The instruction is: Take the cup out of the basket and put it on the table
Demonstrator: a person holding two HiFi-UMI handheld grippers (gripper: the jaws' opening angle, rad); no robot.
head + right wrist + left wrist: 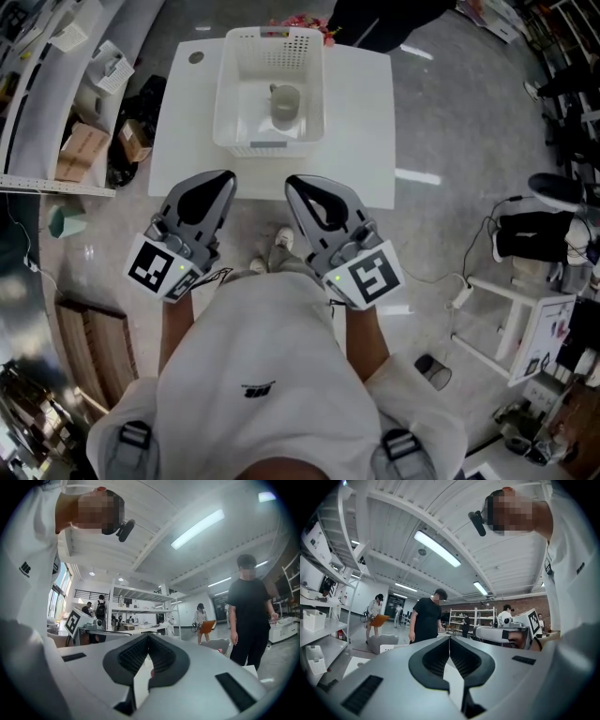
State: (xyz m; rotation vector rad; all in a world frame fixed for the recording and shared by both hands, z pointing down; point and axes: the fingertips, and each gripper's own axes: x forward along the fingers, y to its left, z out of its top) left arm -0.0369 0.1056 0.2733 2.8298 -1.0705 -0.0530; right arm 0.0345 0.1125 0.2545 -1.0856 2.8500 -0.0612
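Note:
A grey-green cup (pixel 285 103) stands upright inside the white plastic basket (pixel 246 139) at the far side of the white table (pixel 361 122). Both grippers are held up close to my body, short of the table's near edge and well apart from the basket. In the head view, the left gripper (pixel 228 175) and the right gripper (pixel 291 180) point towards the table. Both are shut with nothing between the pads. In the gripper views, the left gripper (pixel 449 637) and the right gripper (pixel 148 635) tilt upward at the ceiling, so neither shows the cup or basket.
Cardboard boxes (pixel 82 150) and a grey shelf (pixel 37 103) stand left of the table. A white stand (pixel 525 319) with cables is at the right. A person in black (pixel 251 616) stands beyond the table's far edge. Pink flowers (pixel 305 22) lie behind the basket.

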